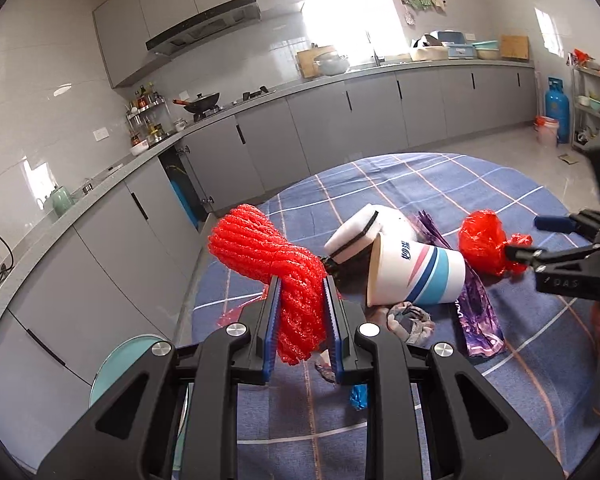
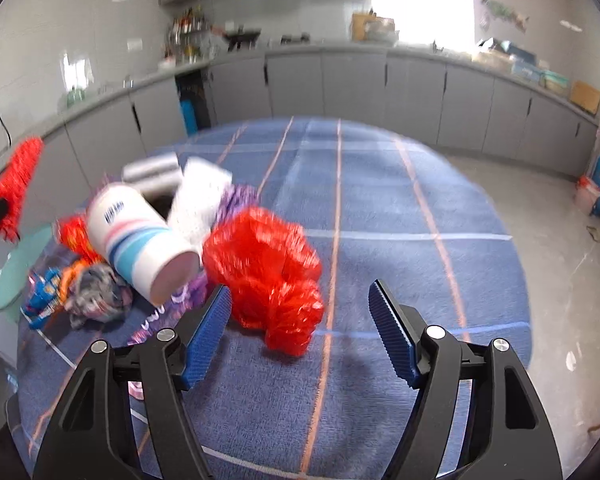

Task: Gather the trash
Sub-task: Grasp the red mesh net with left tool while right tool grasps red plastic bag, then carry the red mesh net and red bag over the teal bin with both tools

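My left gripper point(image 1: 302, 284) is shut on a red foam fruit net point(image 1: 272, 264) and holds it above the round table's left edge; the net also shows at the far left of the right wrist view point(image 2: 14, 184). My right gripper point(image 2: 300, 296) is open, its jaws wide on either side of a crumpled red plastic bag point(image 2: 268, 272), also seen in the left wrist view point(image 1: 482, 246). A striped paper cup point(image 1: 416, 276) lies on its side in the trash pile, beside a white sponge point(image 1: 354, 234) and a purple wrapper point(image 1: 476, 312).
The table has a blue plaid cloth point(image 2: 380, 208). A teal bin lid point(image 1: 116, 364) is below the table's left edge. Crumpled wrappers point(image 2: 84, 292) lie by the cup. Grey kitchen cabinets point(image 1: 340, 120) run behind, and a blue gas cylinder point(image 1: 556, 108) stands at the far right.
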